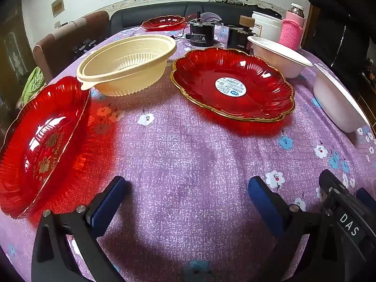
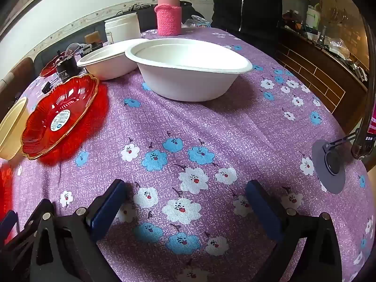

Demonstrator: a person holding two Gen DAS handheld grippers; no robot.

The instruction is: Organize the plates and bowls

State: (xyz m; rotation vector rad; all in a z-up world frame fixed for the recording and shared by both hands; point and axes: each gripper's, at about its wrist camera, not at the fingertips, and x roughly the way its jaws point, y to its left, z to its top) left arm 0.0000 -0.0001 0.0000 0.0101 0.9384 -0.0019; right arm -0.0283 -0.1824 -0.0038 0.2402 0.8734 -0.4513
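While neither tool holds anything, the task looks to be at its opening step, with every dish lying separate on the purple flowered tablecloth. Left gripper, bottom of its frame: jaws spread wide, bare cloth between the blue pads. Right gripper, bottom of its frame: same, jaws wide apart and empty. Left wrist view: 1 red translucent plastic plate with gold lettering at left edge, tilted up on its side; 1 cream ribbed plastic bowl upper left of centre, its rim just beside that plate; 1 red scalloped gold-rimmed plate with a white round sticker right of centre; a 3rd red plate far back at top. Right wrist view: 1 near white paper bowl at upper centre, and a 2nd white paper bowl behind it to the left, rims touching or overlapping, cannot tell which. Pink knitted-sleeve flask and white plastic tub stand behind. Judgement: like-with-like stacking. Next move probably calls for a rim pinch on 1 white bowl, lifted level, then lowered into its twin; thin rims may flex.
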